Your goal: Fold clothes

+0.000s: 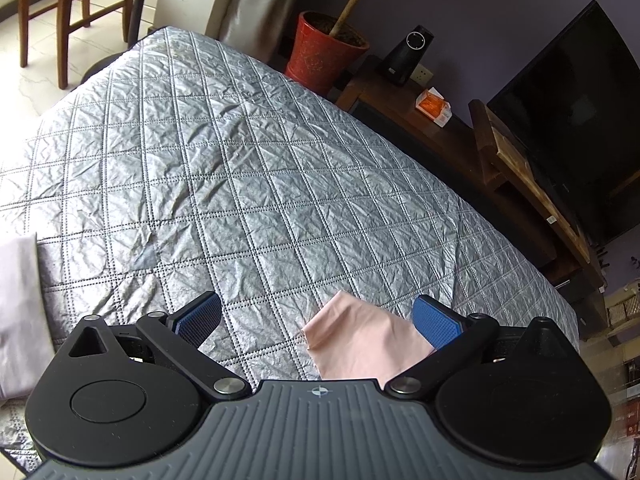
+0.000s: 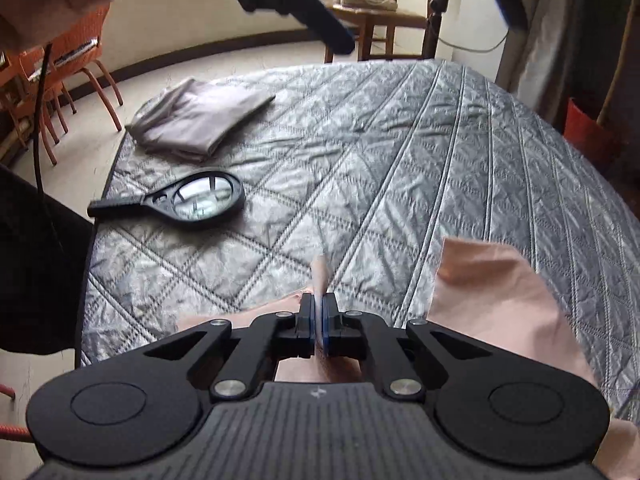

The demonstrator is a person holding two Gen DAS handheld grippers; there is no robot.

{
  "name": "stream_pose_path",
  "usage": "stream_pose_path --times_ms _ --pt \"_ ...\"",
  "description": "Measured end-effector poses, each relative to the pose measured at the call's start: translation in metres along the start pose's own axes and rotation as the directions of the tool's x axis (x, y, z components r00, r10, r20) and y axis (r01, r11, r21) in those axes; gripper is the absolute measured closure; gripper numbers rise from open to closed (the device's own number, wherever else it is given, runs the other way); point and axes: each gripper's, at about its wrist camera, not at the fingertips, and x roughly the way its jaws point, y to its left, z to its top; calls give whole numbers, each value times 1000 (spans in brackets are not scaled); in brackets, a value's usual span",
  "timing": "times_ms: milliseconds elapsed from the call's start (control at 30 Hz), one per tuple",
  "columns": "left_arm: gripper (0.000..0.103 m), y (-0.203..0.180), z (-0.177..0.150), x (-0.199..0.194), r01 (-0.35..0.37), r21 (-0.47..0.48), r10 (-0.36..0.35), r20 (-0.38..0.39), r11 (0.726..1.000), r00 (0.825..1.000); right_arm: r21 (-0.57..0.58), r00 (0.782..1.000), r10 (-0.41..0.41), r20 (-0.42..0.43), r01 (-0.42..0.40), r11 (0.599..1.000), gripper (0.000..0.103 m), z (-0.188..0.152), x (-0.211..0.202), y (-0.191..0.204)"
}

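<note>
A pink garment (image 2: 492, 304) lies at the near edge of a grey quilted bed cover (image 2: 400, 160). My right gripper (image 2: 319, 324) is shut on a fold of that pink cloth, which sticks up between its blue pads. In the left wrist view a corner of the pink garment (image 1: 360, 340) lies between the wide-apart blue pads (image 1: 436, 320) of my left gripper (image 1: 316, 322), which is open and above the cover (image 1: 240, 160). The left gripper (image 2: 416, 12) also shows at the top of the right wrist view, high over the bed.
A folded pale grey garment (image 2: 196, 120) lies at the far left of the bed, also at the left edge (image 1: 16, 312). A black magnifying glass (image 2: 188, 200) rests nearby. A red plant pot (image 1: 320, 52), wooden TV stand (image 1: 500, 152), television (image 1: 576, 112) and chairs (image 2: 384, 12) surround the bed.
</note>
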Motion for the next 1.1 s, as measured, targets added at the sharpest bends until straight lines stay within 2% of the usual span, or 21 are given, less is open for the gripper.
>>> stream_pose_path --times_ms 100,167,200,267,300,433,567,633,733,933,1100 --pt "0 2 0 0 -2 -11 2 5 1000 1000 -44 995 -37 87 41 998 100 20 0 -2" --pt "0 3 1 0 -3 -19 3 7 1000 1000 -64 978 -122 167 135 989 97 27 4 -1" --pt "0 3 1 0 -3 -22 3 7 1000 1000 -55 968 -154 198 168 984 90 29 7 -3" --pt "0 4 1 0 -3 -22 3 6 1000 1000 18 964 -185 189 185 983 83 30 13 -12" --pt "0 5 1 0 -3 -23 3 6 1000 1000 51 960 -219 175 214 976 73 28 13 -13" --pt "0 7 3 -2 1 -32 0 12 999 1000 130 942 -299 153 281 951 66 2 -11 -7" --pt "0 7 2 -1 -3 -34 4 13 999 1000 61 975 -216 58 212 975 66 -27 -3 39" --pt "0 7 2 -1 -7 -32 7 12 999 1000 2 982 -184 33 184 983 68 -33 11 62" --pt "0 9 3 -1 -11 -36 12 12 999 1000 30 991 -131 24 130 991 74 -28 31 74" --pt "0 13 4 -1 -20 -43 21 12 999 1000 121 981 -192 29 187 975 74 -21 40 53" --pt "0 17 5 -1 -27 -50 28 13 998 1000 136 973 -228 27 222 966 74 -22 46 47"
